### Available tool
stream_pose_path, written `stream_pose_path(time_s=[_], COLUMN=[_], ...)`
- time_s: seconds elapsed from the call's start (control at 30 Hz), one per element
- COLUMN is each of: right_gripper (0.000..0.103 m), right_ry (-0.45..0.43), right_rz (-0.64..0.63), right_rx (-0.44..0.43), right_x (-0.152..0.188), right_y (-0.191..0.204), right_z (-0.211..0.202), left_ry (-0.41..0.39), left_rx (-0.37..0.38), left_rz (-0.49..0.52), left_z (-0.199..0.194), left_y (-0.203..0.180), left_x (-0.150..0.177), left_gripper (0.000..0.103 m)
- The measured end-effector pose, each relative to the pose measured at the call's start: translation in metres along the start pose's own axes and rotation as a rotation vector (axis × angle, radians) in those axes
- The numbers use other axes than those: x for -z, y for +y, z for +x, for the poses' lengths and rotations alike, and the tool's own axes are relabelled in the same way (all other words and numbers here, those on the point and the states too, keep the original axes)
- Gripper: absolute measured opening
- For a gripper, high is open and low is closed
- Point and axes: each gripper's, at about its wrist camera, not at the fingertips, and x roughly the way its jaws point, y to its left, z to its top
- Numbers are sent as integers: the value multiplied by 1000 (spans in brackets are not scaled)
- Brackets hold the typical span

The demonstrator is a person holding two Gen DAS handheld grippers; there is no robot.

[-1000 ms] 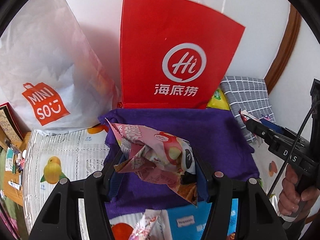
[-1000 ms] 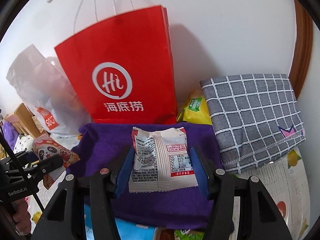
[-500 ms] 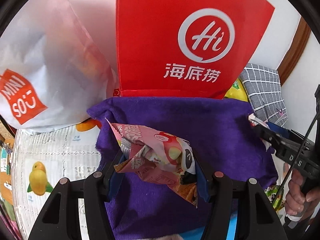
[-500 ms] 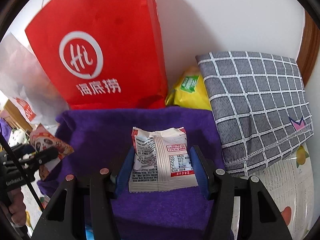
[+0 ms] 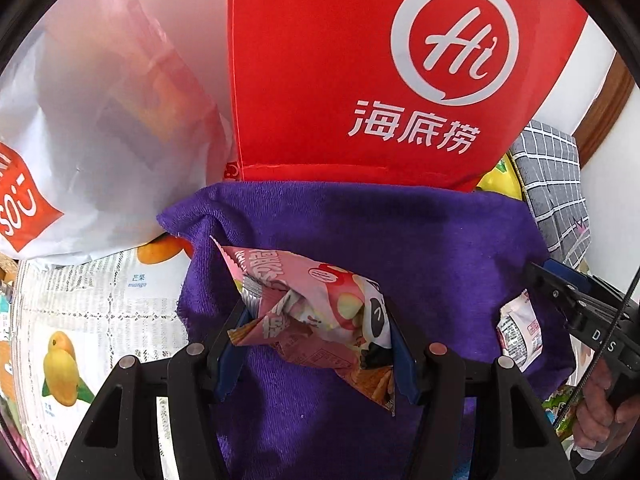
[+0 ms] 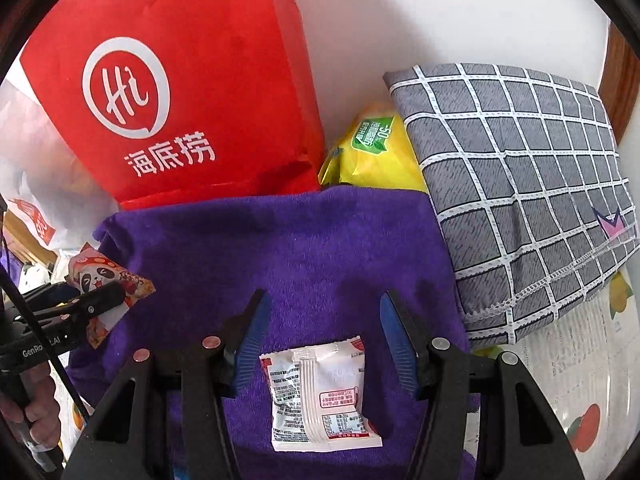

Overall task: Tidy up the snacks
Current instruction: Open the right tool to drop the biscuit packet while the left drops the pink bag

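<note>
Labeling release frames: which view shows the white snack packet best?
Right wrist. The white snack packet lies flat on the purple towel, whole and unobstructed, between the open jaws of the right gripper. Left wrist shows only a sliver of it at the right edge, partly hidden by the other gripper.

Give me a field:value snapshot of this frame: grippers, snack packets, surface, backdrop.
left gripper: shut on pink panda snack packet, held above the towel
right gripper: open, fingers either side of the white packet, not touching it
white snack packet: lying flat on the towel, printed back up
purple towel: work surface, spread over a fruit-print tablecloth
red Haidilao paper bag: upright behind the towel
white Miniso bag: left of the red bag
yellow snack bag: between red bag and grey checked cushion
</note>
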Motion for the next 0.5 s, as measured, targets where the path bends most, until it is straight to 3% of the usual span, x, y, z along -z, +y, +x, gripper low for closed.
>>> stream_pose_path(time_s=[0.33,0.4,0.5], right_gripper=[57,57,57], right_ry=[-20,-23,-25], right_rz=[-40,-38,-44], right_rx=[-11,-19,-34], right_x=[-1,-1,-1], right_y=[8,9,13], right_z=[-14,-18,-26], left_ry=[30,33,25], left_rx=[24,30,30], left_rz=[-8,-19,-34], left_z=[5,2,-7], left_y=[-4,-3,-1], left_x=[2,3,7], left_gripper=[61,77,81])
